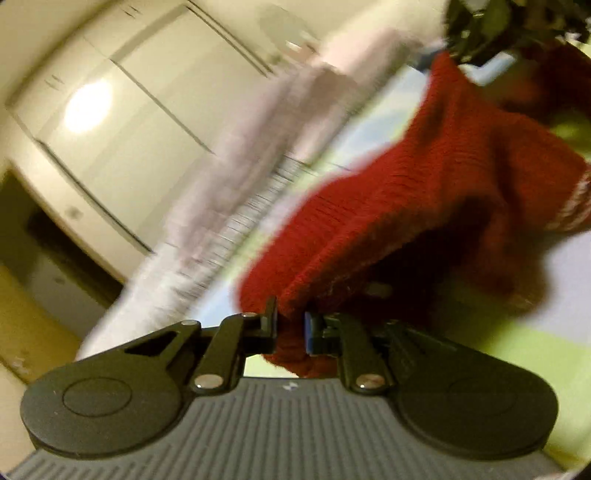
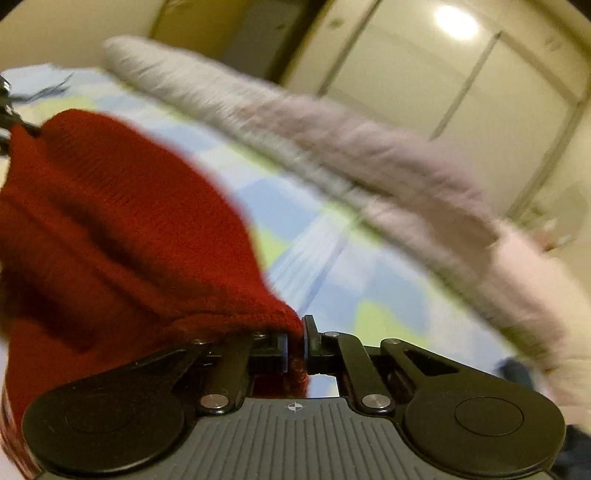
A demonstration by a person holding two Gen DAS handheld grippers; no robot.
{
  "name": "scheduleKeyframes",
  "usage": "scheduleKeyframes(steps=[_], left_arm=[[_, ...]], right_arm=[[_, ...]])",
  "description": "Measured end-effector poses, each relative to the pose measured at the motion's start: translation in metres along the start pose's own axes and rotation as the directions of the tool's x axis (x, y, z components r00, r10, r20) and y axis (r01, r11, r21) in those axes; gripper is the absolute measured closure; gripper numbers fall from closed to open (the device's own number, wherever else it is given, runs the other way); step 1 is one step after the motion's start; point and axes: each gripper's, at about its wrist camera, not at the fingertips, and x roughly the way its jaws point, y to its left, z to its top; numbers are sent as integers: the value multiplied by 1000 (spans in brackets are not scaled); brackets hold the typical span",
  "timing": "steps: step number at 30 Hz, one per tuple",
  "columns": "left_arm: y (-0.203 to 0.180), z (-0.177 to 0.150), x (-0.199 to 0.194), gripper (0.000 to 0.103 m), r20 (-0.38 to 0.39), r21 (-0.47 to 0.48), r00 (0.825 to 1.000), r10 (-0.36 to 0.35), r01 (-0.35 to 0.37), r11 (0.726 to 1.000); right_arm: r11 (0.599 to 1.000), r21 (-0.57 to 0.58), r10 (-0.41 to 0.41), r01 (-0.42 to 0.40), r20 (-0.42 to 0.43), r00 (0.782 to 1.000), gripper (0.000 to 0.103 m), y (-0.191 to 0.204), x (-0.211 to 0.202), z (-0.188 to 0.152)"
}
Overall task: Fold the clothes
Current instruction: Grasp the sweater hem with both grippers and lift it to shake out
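A dark red knitted garment [image 1: 424, 206] hangs stretched between both grippers above a bed. My left gripper [image 1: 290, 325] is shut on one edge of it, red knit bunched between the black jaws. In the right wrist view the same red garment [image 2: 110, 221] fills the left side, and my right gripper [image 2: 295, 343] is shut on another edge of it. The other gripper [image 1: 476, 33] shows at the top right of the left wrist view, at the garment's far end. A white patterned band [image 1: 576, 203] runs along the garment's right edge.
A bedsheet [image 2: 332, 258] checked in pale blue, white and lime lies under the garment. A long pale pink-grey fluffy blanket or pillow [image 2: 369, 158] lies along the far side of the bed. Cream wardrobe doors [image 1: 122, 122] stand behind, reflecting a lamp.
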Motion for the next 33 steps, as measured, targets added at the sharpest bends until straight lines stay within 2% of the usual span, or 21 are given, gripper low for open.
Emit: scheduleKeyframes(steps=[2,4,6,9,16,20,22,26,27,29,30,33], left_arm=[[33,15,-5,91,51,-46,997,50,-48,998],[66,33,-14,92,113,-92,990,90,-80,993],[97,52,-29,92,168,-140,979,117,-94,986],[137,72,-65,92,240,-176,958,158,-117,977],[194,102,-177,92,337,-233,920,199,-123,965],[222,124,-229,92,385,-270,891,241,-141,953],[237,135,-236,92,399,-288,878,264,-153,945],[270,154,-215,91,388,-338,871,301,-170,926],[276,156,-205,91,378,-349,875,304,-169,922],[282,153,-174,91,337,-366,894,295,-164,916],[284,152,-153,91,306,-372,907,288,-164,914],[285,136,-66,90,149,-405,960,235,-158,900]], right_arm=[[996,27,-92,90,58,994,98,-9,-25,20],[984,44,-176,172,124,977,98,-15,-55,44],[968,66,-251,243,189,949,98,-21,-86,69],[947,102,-321,305,280,905,97,-29,-139,107],[920,124,-387,371,436,813,97,-34,-271,162],[907,103,-402,409,502,766,97,-45,-325,193],[900,89,-402,426,547,734,97,-53,-340,211],[894,75,-387,441,625,678,97,-72,-338,248],[896,66,-378,438,631,678,97,-77,-328,257],[916,43,-338,400,618,710,97,-90,-291,274],[927,29,-314,373,604,733,97,-94,-270,281],[949,-63,-237,309,501,832,97,-101,-171,299]])
